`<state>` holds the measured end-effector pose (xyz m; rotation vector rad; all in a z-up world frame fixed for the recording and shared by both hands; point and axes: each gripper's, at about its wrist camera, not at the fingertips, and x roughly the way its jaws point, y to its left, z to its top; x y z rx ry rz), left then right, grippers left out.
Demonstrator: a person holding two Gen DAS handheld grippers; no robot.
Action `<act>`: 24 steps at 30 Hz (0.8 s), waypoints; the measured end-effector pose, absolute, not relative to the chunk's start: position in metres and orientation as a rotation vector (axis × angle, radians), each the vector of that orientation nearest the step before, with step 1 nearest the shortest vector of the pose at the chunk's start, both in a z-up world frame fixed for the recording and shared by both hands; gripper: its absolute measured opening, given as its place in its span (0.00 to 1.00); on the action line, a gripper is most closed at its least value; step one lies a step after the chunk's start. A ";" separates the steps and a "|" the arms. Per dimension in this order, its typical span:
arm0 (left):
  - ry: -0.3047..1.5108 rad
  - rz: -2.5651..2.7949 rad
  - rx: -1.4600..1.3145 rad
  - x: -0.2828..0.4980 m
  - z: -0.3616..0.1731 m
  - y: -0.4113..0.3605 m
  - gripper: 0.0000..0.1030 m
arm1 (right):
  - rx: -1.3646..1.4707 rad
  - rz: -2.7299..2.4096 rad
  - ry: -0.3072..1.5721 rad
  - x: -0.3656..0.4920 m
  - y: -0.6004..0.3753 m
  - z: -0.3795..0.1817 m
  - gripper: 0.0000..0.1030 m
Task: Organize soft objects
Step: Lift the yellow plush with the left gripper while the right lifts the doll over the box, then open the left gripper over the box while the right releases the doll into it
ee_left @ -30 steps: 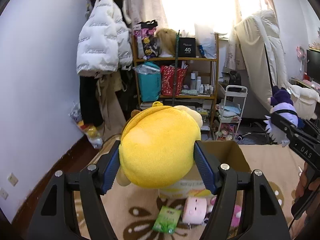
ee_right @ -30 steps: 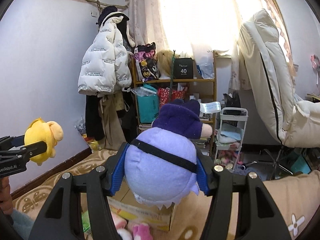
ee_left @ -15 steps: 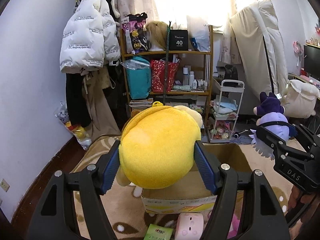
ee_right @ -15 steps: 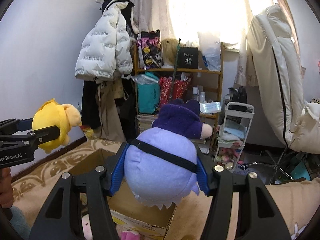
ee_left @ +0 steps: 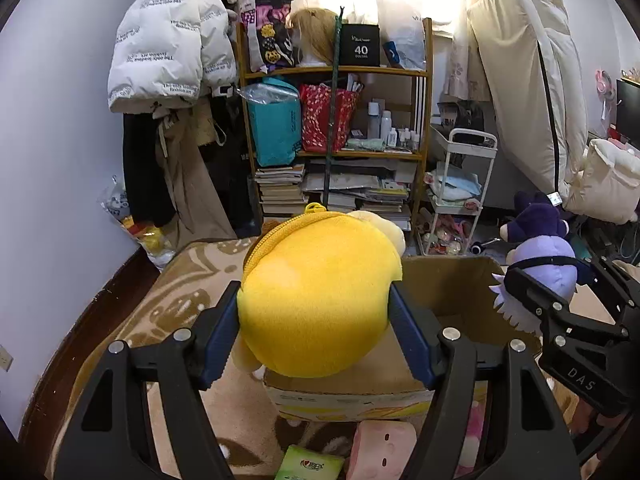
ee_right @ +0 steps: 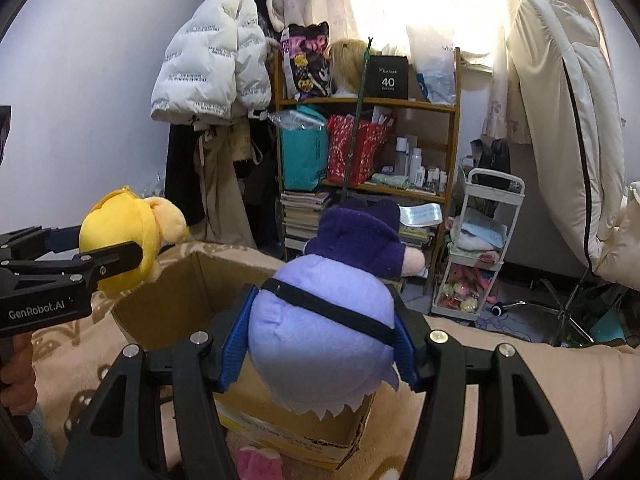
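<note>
A patterned rug carries an open box at frame centre. The left gripper clamps a yellow plush above it; the right gripper clamps a purple plush likewise.

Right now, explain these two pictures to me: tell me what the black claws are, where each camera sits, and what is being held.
No robot here: a person holds a two-finger gripper in each hand, and each carries a wide-angle camera looking forward along its fingers. One picture comes from the left gripper, shut on a yellow plush toy. The other comes from the right gripper, shut on a purple plush toy. Each view also shows the other gripper at its edge. Both toys hang over an open cardboard box that stands on a beige patterned rug. In front of the box lie a pink plush and a green packet.
</note>
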<state>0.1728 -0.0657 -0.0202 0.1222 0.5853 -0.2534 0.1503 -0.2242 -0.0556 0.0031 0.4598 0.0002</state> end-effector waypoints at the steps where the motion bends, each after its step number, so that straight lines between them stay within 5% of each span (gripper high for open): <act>1: 0.589 -0.256 0.123 0.173 -0.022 -0.066 0.69 | 0.004 -0.001 0.464 0.151 -0.225 -0.057 0.63; 24: 0.706 -0.273 0.186 0.180 -0.053 -0.079 0.77 | 0.015 0.048 0.548 0.152 -0.218 -0.078 0.67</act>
